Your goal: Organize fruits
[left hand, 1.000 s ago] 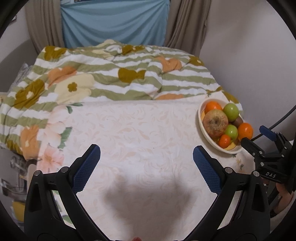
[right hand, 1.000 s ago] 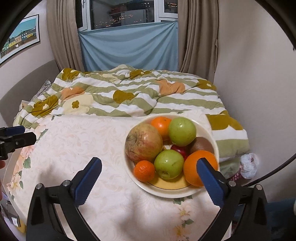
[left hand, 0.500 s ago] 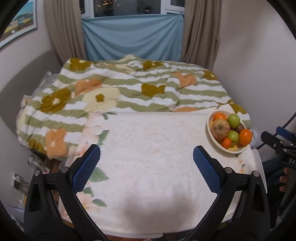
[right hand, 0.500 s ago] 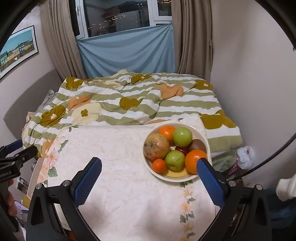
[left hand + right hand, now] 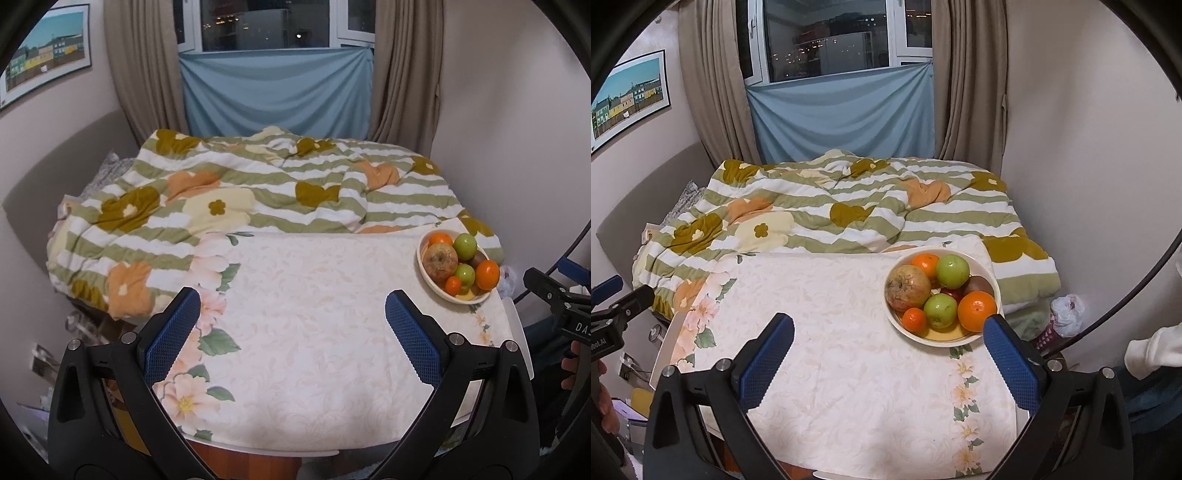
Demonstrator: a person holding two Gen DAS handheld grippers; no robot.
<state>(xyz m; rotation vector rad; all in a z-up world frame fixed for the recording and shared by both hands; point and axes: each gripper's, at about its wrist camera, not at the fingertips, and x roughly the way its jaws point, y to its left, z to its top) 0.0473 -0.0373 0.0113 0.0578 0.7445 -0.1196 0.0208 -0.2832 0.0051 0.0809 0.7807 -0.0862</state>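
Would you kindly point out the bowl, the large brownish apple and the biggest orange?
bowl (image 5: 961, 340), right wrist view, near rim.
large brownish apple (image 5: 907, 288), right wrist view, its middle.
biggest orange (image 5: 977, 310), right wrist view, its middle.

Left gripper (image 5: 293, 330) held level and pointed forward, jaws spread wide, blue ribbed pads (image 5: 171, 338) facing each other with nothing between them. Right gripper (image 5: 888, 354) posed the same way, jaws fully apart, pads (image 5: 1012, 363) bare and gripping nothing. Seen from the left wrist view, black tip of the right gripper (image 5: 554, 295) at the far right edge, bare fingers (image 5: 570, 365) wrapped on its handle below. Seen from the right wrist view, tip of the left gripper (image 5: 618, 302) at the far left edge, a thumb (image 5: 607, 406) on its handle, and a white sleeve (image 5: 1152, 350) at the far right.
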